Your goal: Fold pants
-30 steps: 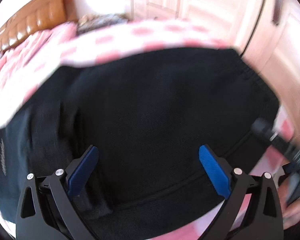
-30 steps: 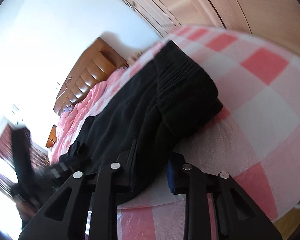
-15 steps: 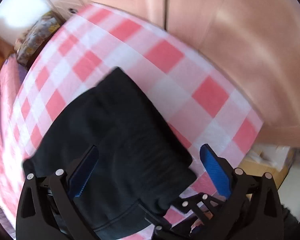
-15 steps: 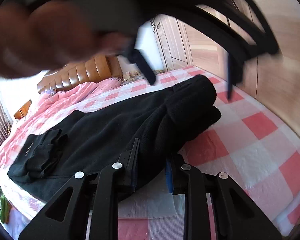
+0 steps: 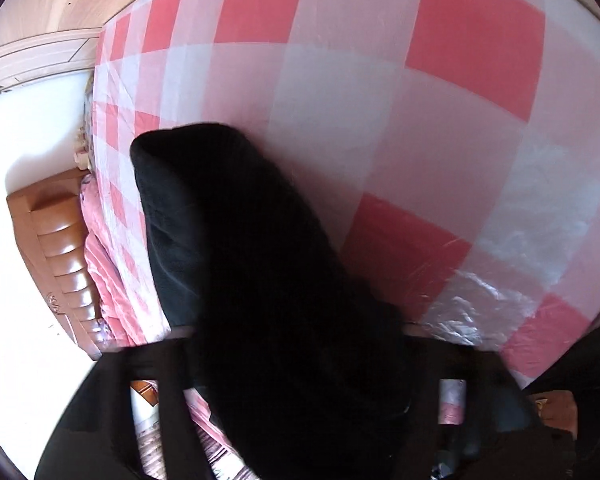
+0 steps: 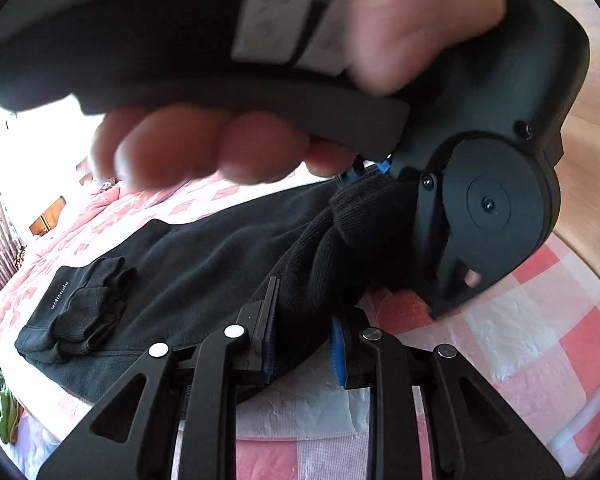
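Black pants lie along a pink-and-white checked bed, with a white "attitude" label near the far end. My right gripper is shut on a thick fold at the near edge. Just beyond it, my left gripper points down at the ribbed end. Its jaws are closing and its blue pads pinch the bunched knit. In the left wrist view the pants rise between the fingers of the left gripper and hide its pads. A hand holds its handle.
A clear plastic sheet covers the checked bed near its edge. A brown leather headboard and a pink quilt lie at the far end. A wooden wardrobe front runs close beside the bed.
The left gripper swung across to the ribbed end beside the right gripper, rolled over and tipped down. Its jaws went from wide open to closing on the cloth. The right gripper kept its grip.
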